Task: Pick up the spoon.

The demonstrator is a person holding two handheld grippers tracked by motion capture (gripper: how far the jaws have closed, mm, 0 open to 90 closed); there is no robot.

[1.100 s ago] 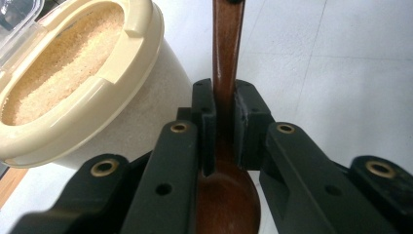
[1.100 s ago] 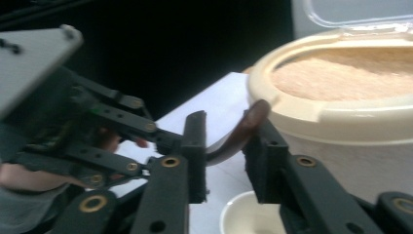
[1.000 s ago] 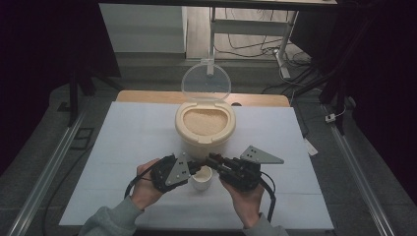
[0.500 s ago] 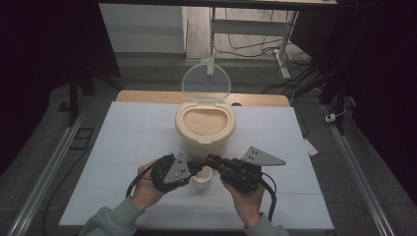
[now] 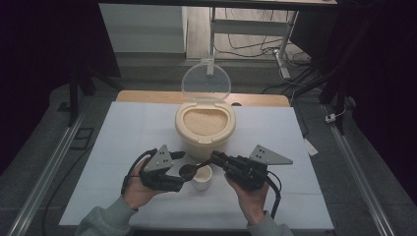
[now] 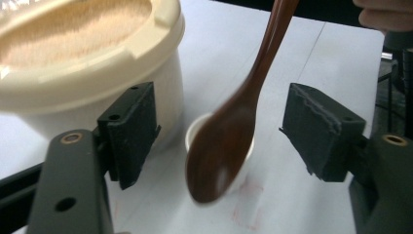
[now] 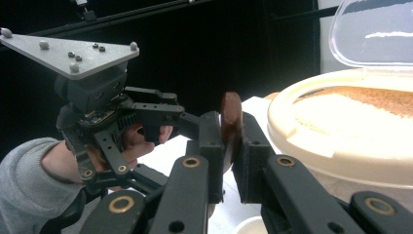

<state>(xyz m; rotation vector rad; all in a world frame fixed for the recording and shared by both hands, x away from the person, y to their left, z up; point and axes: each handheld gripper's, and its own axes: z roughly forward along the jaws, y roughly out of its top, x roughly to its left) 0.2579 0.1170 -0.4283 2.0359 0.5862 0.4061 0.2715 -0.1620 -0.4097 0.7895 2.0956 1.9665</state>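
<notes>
My right gripper (image 5: 216,158) is clenched on the handle of the brown spoon (image 5: 189,170); the right gripper view shows the handle end (image 7: 231,117) pinched between both jaws. The spoon bowl (image 6: 219,156) hangs right over the small white cup (image 5: 201,178), which sits on the tabletop (image 5: 123,128) just near of the cream grain container (image 5: 205,129). The clear lid (image 5: 206,82) stands open at the far side, and the container is full of pale grain. I can't tell whether anything is in the spoon; only its underside shows in the left gripper view.

My left gripper (image 5: 183,156) is released, jaws wide apart either side of the cup, touching nothing that I can see.

The step looks like spoon work at the cup, tipping in or scooping out, can't say which. To do it well:
- hold the spoon bowl centred over the cup mouth and low, so nothing lands on the tabletop
- roll the right wrist slowly; the grip is far out on the handle, so small turns swing the spoon bowl a lot
- the cup is light and may tip if nudged; I'd close the left jaws on its wall first to steady it
- keep the spoon clear of the left jaws and the container rim
</notes>
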